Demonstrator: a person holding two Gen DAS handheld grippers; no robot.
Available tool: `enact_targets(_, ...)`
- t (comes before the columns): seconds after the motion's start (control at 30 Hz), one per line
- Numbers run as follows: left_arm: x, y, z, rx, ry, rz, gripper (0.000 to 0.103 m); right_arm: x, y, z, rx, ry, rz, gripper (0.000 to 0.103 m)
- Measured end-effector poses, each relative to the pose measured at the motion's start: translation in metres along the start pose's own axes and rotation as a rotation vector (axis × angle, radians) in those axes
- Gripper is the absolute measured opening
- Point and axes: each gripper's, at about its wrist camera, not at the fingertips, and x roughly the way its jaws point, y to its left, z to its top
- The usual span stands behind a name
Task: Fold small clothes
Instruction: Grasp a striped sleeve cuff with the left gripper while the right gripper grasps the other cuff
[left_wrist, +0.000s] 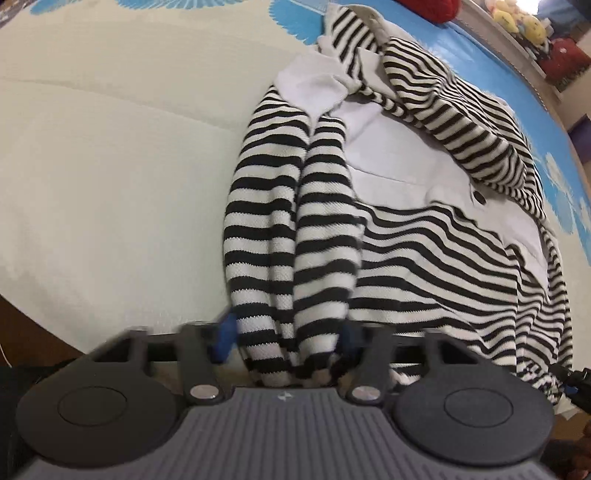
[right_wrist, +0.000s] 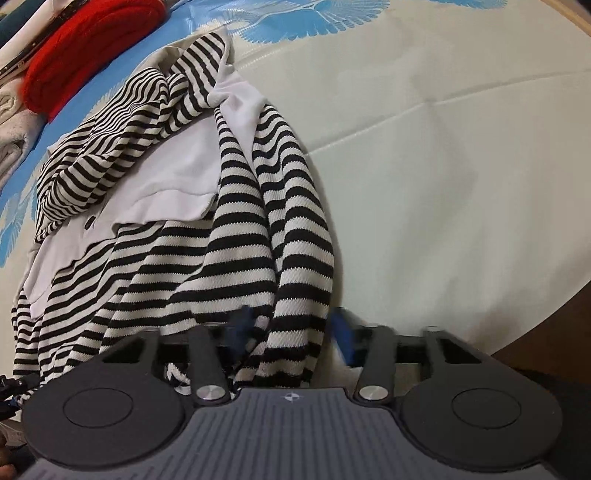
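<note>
The striped top (left_wrist: 424, 229) is lying crumpled on the cream bedspread (left_wrist: 110, 166), below the red garment (right_wrist: 92, 55). Soft, limp knit, it is likely sagging wherever unsupported, so hems suit gripping. The left gripper (left_wrist: 286, 328) and right gripper (right_wrist: 291, 328) are each pinching bunched striped fabric between their jaws.

Striped top (left_wrist: 424, 251): ribbed knit cloth, matt.

Left gripper (left_wrist: 286, 334): we hold it low and level, blue-padded fingers (left_wrist: 224, 338) spread with striped cloth bunched between them. Right gripper (right_wrist: 291, 336): we hold it likewise, fingers (right_wrist: 341, 338) parted around a striped fold.
</note>
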Motion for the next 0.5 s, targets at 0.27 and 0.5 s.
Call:
enact_targets(0.27,-0.041,-0.01,-0.012,0.041,-0.117,-0.087,0.008,-0.033,-0.004,0.0,0.006,-0.098,0.021,0.003)
enact_targets(0.5,-0.041,0.006,-0.019,0.004,-0.014,-0.122,0.015,-0.053,-0.029,-0.01,0.076,-0.093,0.023,0.002)
